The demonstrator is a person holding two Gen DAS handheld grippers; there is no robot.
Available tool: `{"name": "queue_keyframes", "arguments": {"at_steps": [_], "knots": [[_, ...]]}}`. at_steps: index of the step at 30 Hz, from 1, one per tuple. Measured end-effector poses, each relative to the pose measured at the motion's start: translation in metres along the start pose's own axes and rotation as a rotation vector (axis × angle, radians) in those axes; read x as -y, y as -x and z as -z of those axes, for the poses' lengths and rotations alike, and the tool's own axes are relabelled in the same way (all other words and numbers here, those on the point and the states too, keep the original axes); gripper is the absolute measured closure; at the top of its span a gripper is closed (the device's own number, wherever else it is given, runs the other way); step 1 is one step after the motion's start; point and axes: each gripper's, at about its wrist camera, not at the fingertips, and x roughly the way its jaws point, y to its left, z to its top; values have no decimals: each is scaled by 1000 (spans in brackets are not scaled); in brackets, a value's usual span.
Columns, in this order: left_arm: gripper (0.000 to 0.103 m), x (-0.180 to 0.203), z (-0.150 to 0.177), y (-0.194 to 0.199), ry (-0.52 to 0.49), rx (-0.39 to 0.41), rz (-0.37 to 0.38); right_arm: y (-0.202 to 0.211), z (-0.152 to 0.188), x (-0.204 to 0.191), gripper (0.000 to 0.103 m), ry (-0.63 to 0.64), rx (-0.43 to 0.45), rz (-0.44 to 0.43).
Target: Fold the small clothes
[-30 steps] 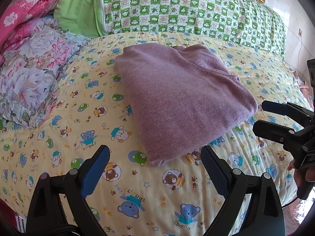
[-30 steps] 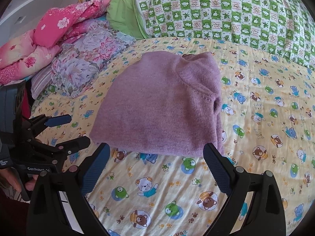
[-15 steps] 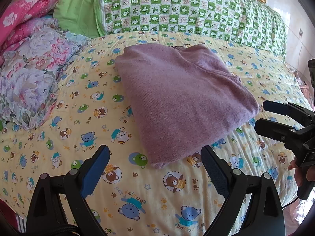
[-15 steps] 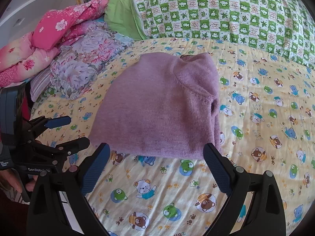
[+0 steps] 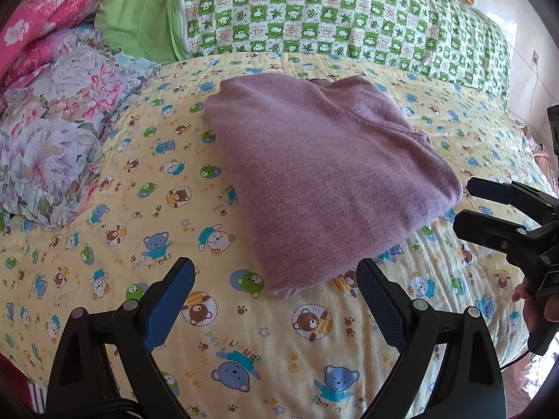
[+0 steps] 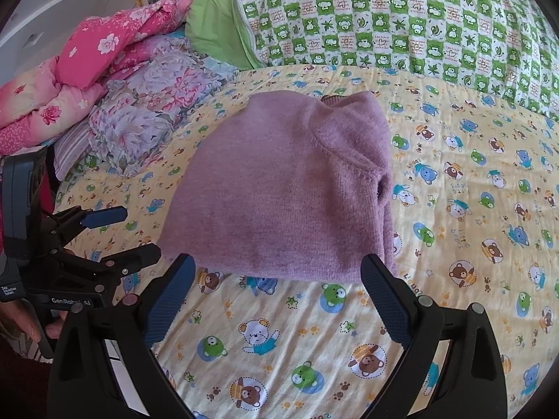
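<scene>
A purple knit sweater [image 5: 321,171] lies folded into a compact rectangle on the yellow bear-print bed sheet [image 5: 139,209]. It also shows in the right wrist view [image 6: 279,192], its collar at the far end. My left gripper [image 5: 276,279] is open and empty, just short of the sweater's near corner. My right gripper [image 6: 276,276] is open and empty at the sweater's near edge. The right gripper also shows at the right of the left wrist view [image 5: 468,202]; the left gripper shows at the left of the right wrist view [image 6: 136,234].
A green checked pillow [image 5: 332,17] and a plain green pillow [image 5: 139,17] line the head of the bed. Floral bedding [image 5: 52,132] and pink quilts [image 6: 87,70] are piled at the left. The bed edge runs close below both grippers.
Both grippers have drawn back slightly from the sweater and stay open. The sweater has not moved.
</scene>
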Motion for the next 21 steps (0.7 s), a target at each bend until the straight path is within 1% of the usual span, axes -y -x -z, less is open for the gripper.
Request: {"name": "queue_keyframes", "arguments": {"at_steps": [21], "knots": [[9,1,-8,0,7,1,1,2,-8,1,7,-22,14,-9]]}}
